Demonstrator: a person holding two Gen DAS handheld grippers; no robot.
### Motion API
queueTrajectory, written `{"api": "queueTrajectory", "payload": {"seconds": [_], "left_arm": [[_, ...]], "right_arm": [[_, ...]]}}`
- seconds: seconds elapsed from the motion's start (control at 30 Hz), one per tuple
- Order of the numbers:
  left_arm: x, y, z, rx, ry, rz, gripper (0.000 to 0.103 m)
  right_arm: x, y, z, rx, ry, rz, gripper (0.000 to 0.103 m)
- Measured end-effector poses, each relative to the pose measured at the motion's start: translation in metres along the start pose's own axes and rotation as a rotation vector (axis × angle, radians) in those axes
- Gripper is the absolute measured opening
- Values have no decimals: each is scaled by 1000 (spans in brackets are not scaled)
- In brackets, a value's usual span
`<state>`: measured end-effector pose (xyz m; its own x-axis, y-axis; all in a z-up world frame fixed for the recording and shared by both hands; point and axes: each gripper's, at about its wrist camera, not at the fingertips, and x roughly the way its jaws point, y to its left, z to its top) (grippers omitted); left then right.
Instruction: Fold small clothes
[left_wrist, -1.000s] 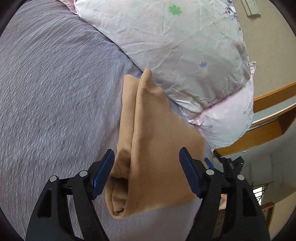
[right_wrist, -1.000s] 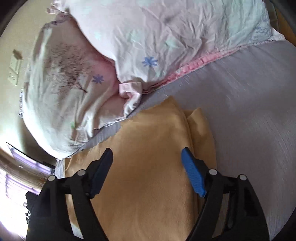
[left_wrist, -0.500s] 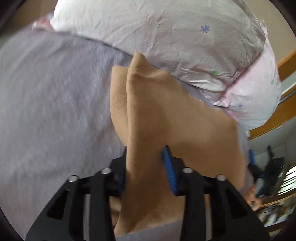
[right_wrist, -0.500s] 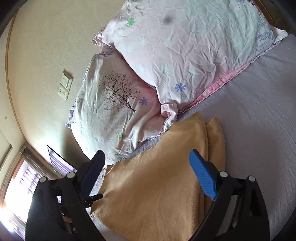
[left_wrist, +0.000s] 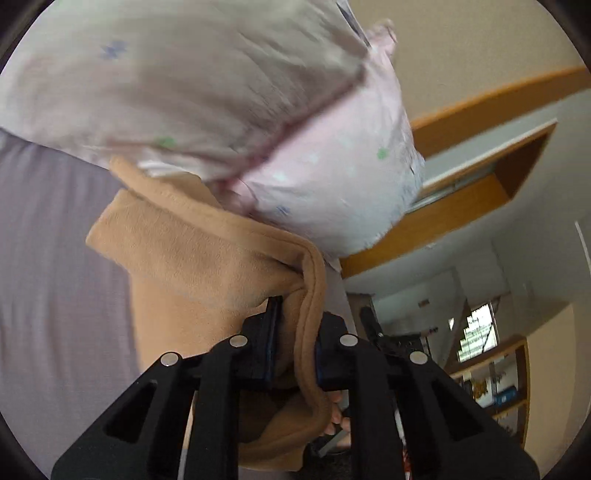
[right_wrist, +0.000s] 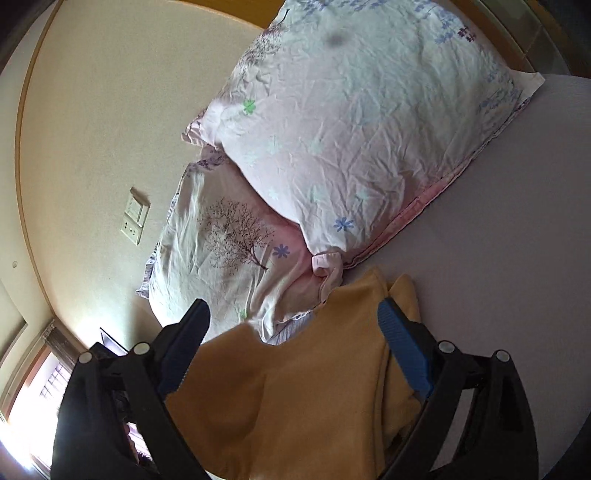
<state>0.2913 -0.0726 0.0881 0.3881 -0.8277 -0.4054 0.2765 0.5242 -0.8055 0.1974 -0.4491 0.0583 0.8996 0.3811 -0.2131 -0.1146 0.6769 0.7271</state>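
A tan fleece garment lies on the grey bedsheet, its far corner against the pillows. My left gripper is shut on the garment's hemmed edge and lifts it, so the cloth bunches and drapes over the jaws. In the right wrist view the same garment is raised between the fingers of my right gripper, which is open with blue pads wide apart, not pinching the cloth.
Two floral pillows are stacked at the head of the bed against a beige wall with a switch plate. A wooden headboard ledge and a shelf lie beyond the bed's edge.
My left gripper closed on the garment's edge and lifted and swung it toward the pillows. My right gripper stayed open and tilted up and back from the cloth.
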Motion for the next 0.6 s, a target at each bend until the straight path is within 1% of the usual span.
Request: {"api": "queueTrajectory", "payload": {"seconds": [0.03,0.1,0.13,0.17,0.2,0.23,0.27,0.3,0.33,0.37,0.43,0.47,0.5,0.53,0.57,0.6], "left_arm": [[36,-12,-6,10,57,-10,15],[101,-21,-19,2,193,-30,16],[128,-21,-26,-26,265,-79,16],[143,-20,-31,-67,312,-150,16],[146,-19,-34,-85,318,-176,16],[141,-21,-36,-67,301,-177,16],[130,-23,-35,-25,271,-155,18],[115,-22,-34,9,239,-111,20],[99,-20,-32,34,206,-65,26],[83,-18,-30,65,168,-9,37],[53,-9,-27,125,85,148,51],[45,-3,-26,141,62,226,53],[42,6,-25,145,60,285,53],[41,16,-24,129,73,316,54],[45,26,-23,100,90,336,54],[49,34,-23,76,109,340,54]], "right_arm": [[-1,-3,1,2,-4,-13,92],[-5,-8,4,-2,-14,-49,92],[-7,-11,5,-7,-22,-65,92],[-10,-14,7,-5,-31,-81,92],[-13,-16,8,1,-38,-83,92],[-15,-18,8,9,-40,-76,92],[-16,-20,10,11,-34,-65,92],[-15,-18,11,0,-11,-58,92],[-13,-15,12,-25,21,-62,92],[-8,-12,13,-55,67,-84,92],[10,-9,13,-103,221,-153,92],[18,-11,11,-101,284,-164,92],[29,-15,10,-85,357,-174,92],[37,-19,8,-65,408,-184,92],[45,-23,7,-51,443,-190,92],[52,-24,5,-56,471,-199,91]]}}
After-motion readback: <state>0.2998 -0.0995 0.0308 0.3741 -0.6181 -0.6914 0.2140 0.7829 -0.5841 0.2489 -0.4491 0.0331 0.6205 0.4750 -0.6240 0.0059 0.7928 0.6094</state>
